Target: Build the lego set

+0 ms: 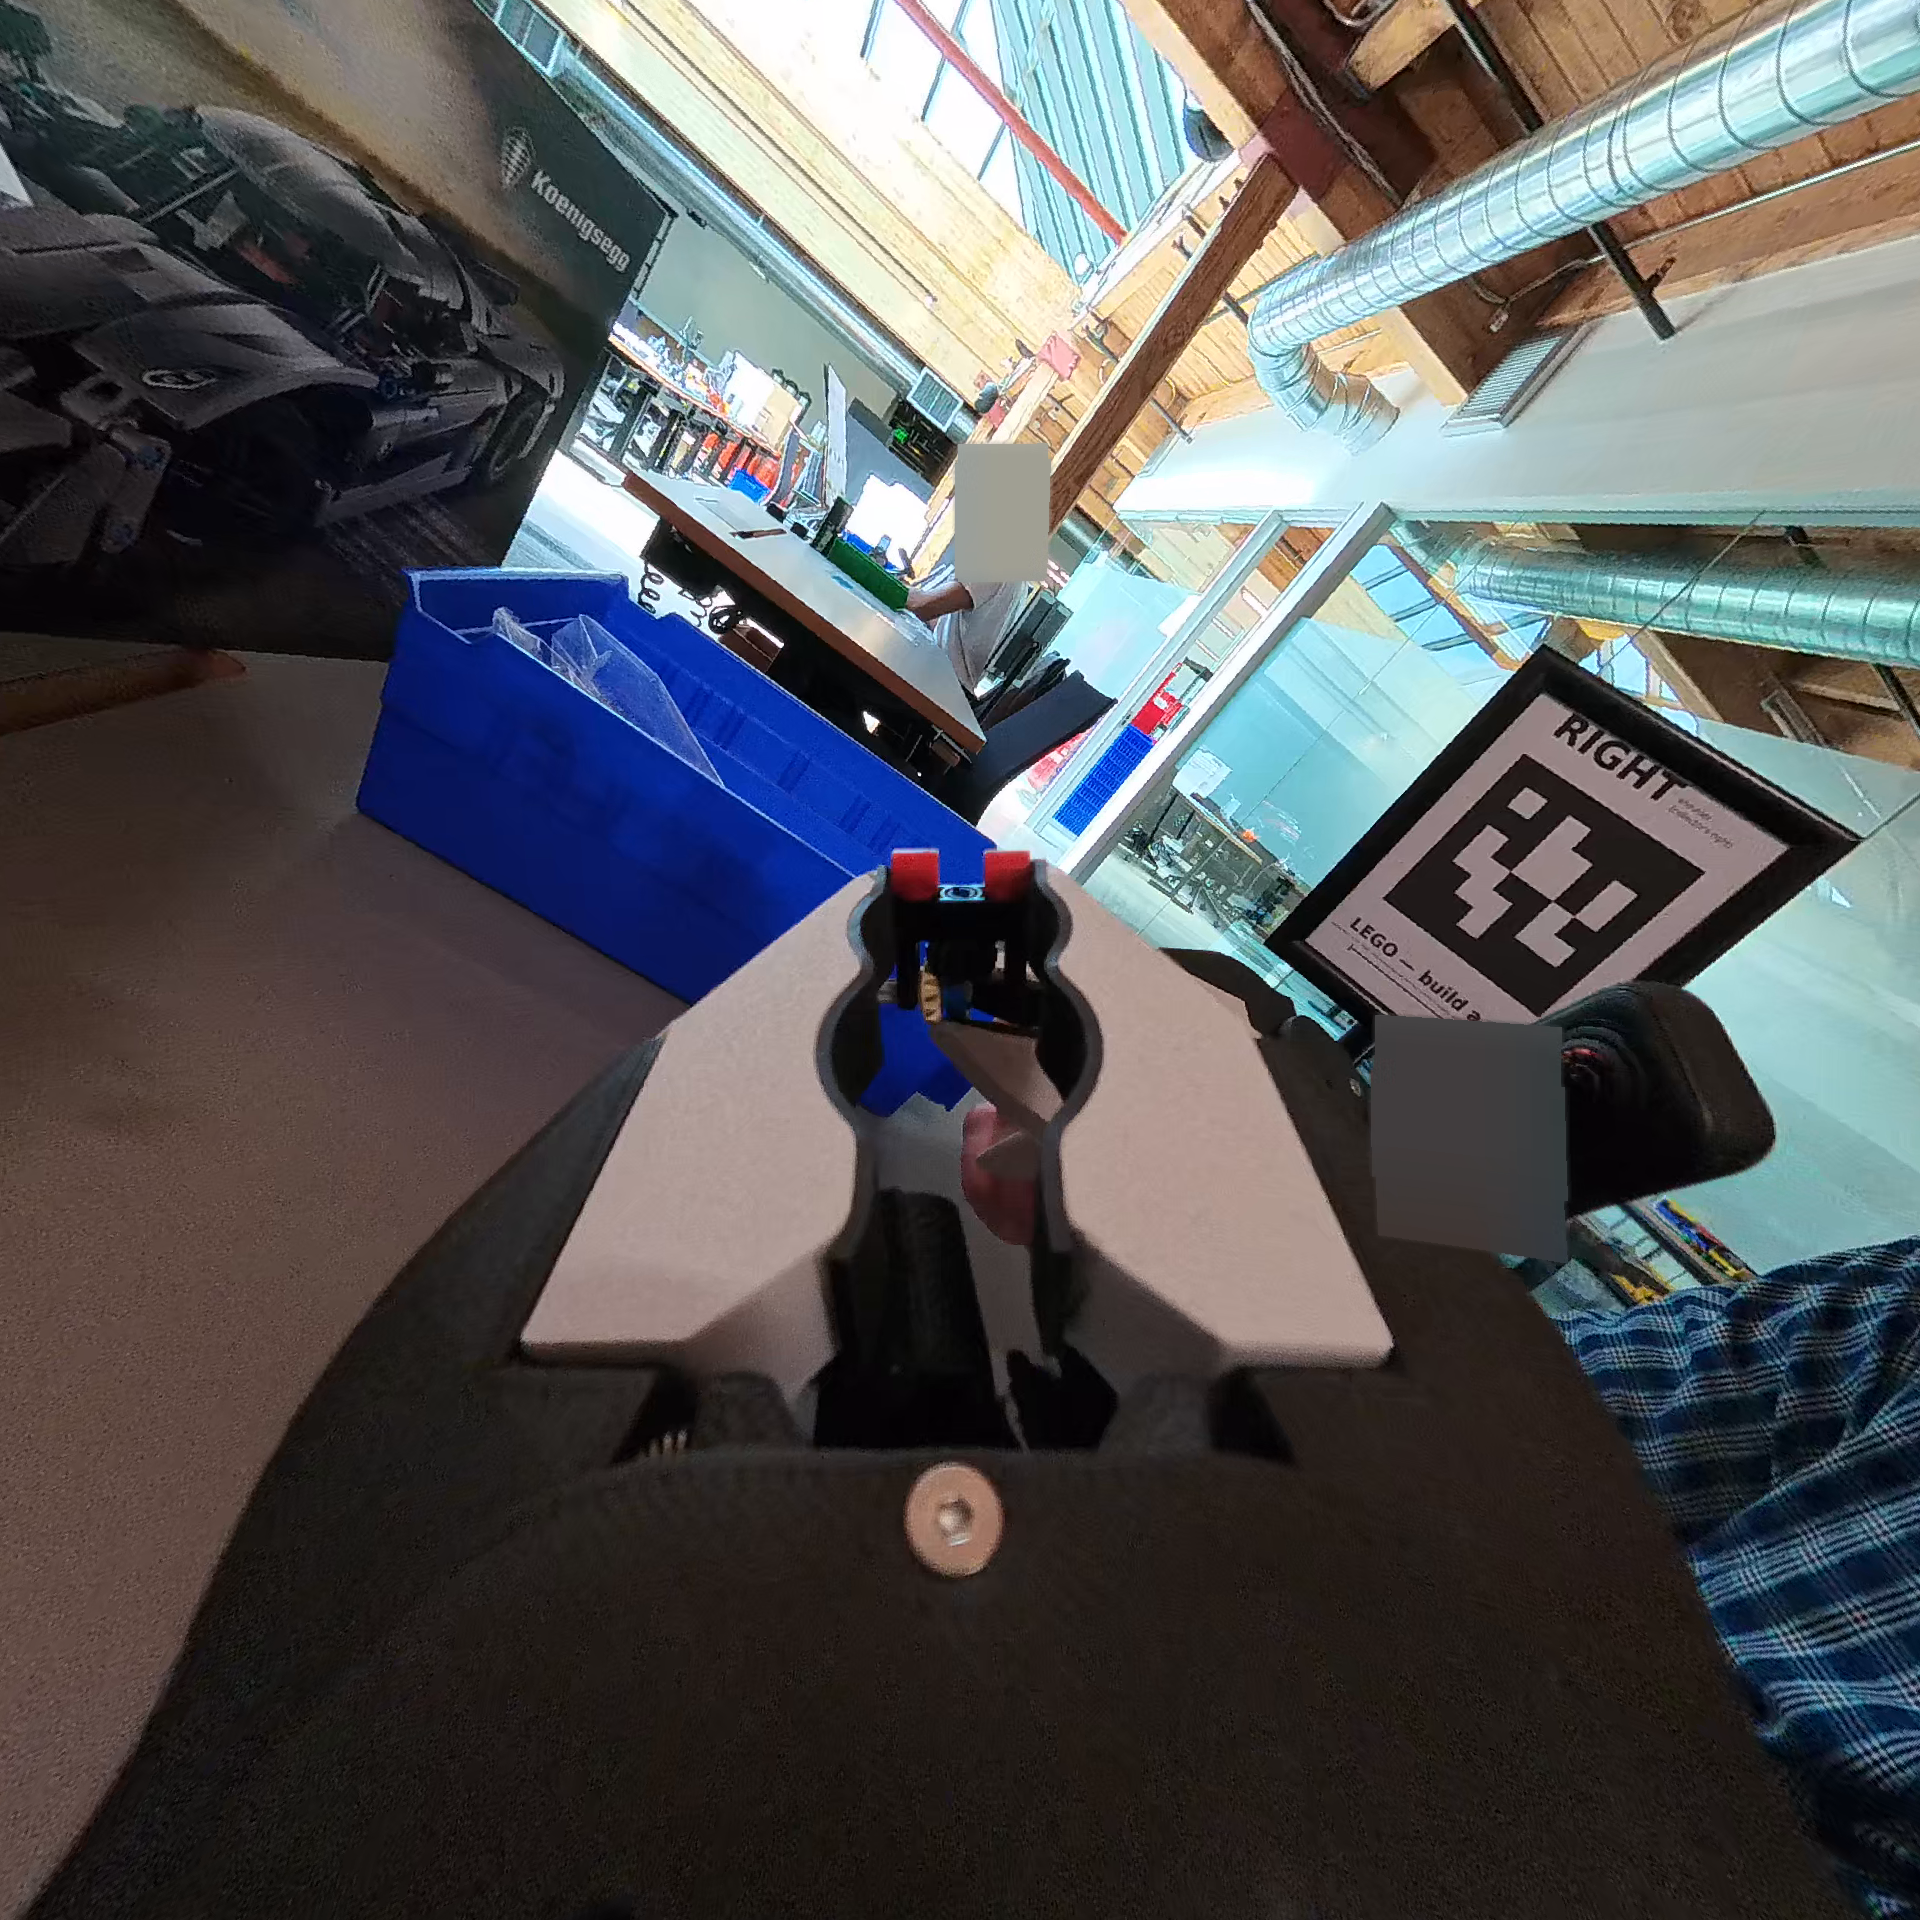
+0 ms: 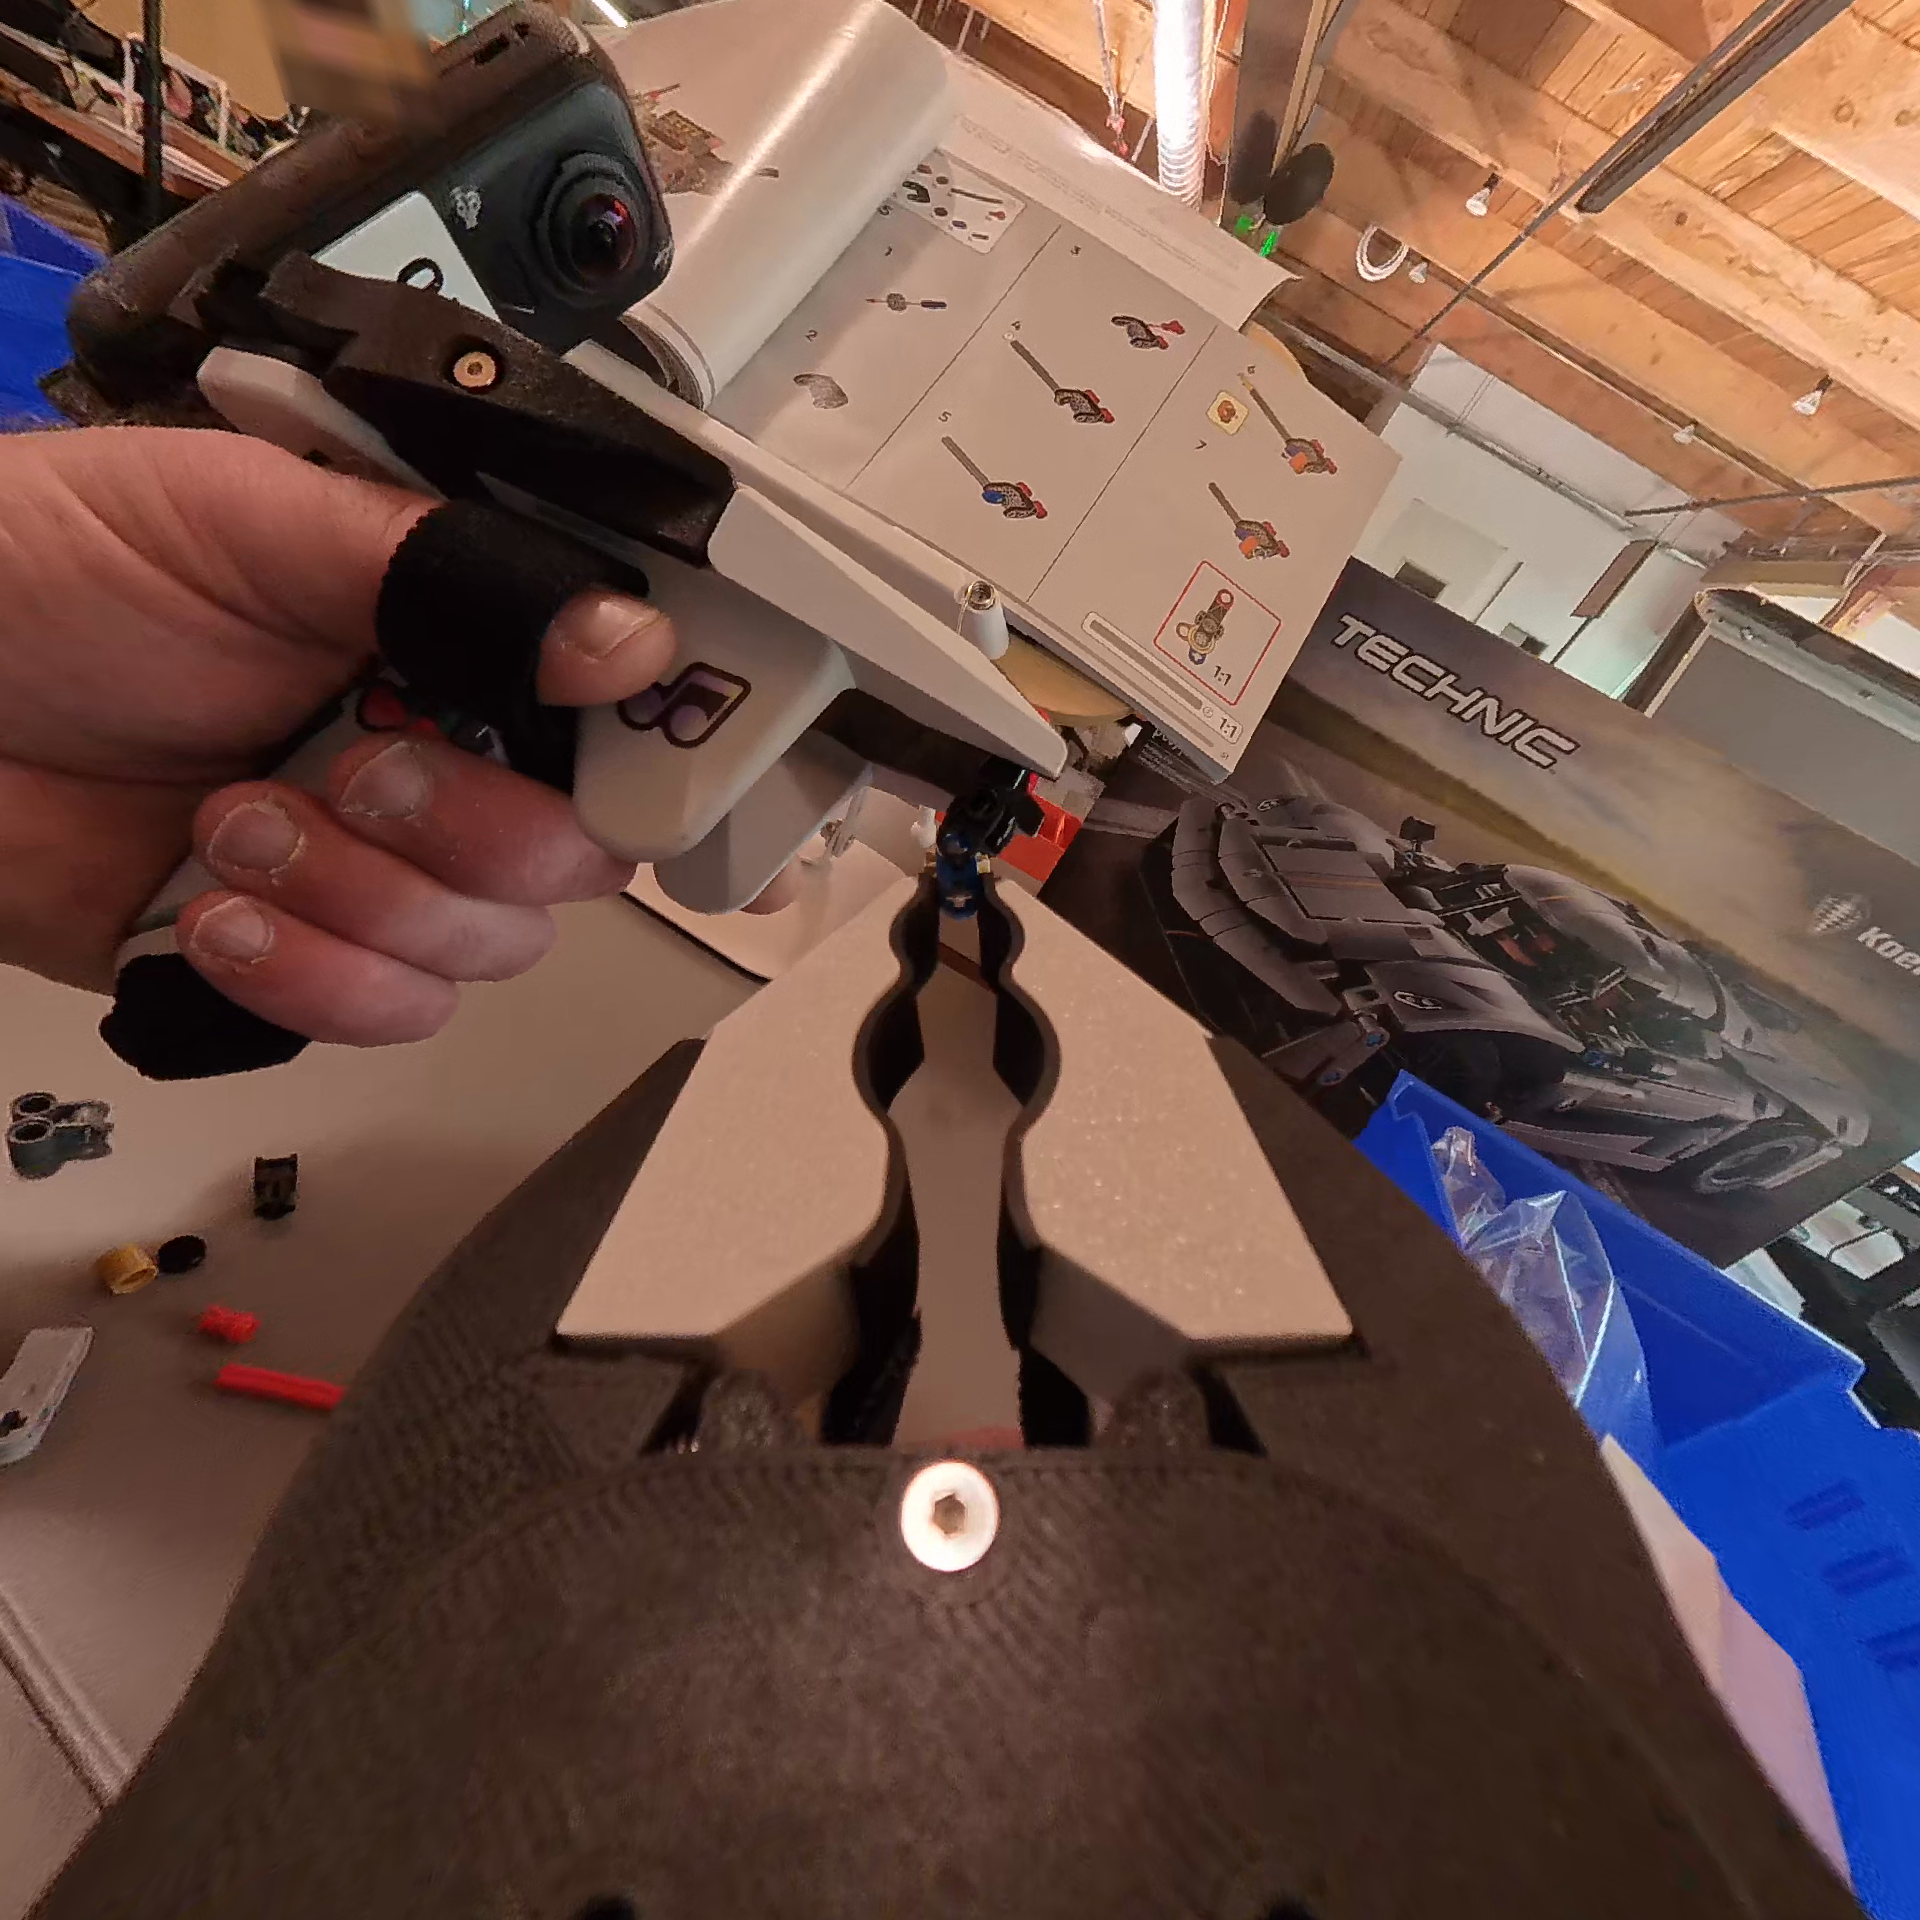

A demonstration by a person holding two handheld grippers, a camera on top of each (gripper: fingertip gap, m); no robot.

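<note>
The small plastic lego assembly (image 1: 961,935) shows black with two red tips. The moulded plastic bin (image 1: 623,769) is bright blue. The woven cloth sleeve (image 1: 1766,1475) bears blue-and-white plaid. Both grippers' fingers (image 2: 769,1174) are pale grey.

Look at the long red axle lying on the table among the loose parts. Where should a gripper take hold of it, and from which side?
Grip the red axle at mid-length, coming down from above with the fingers across its width. It lies flat on the table, long and thin, so a middle pinch probably balances it. The short red pin lies close, so keep the fingers narrow.
</note>
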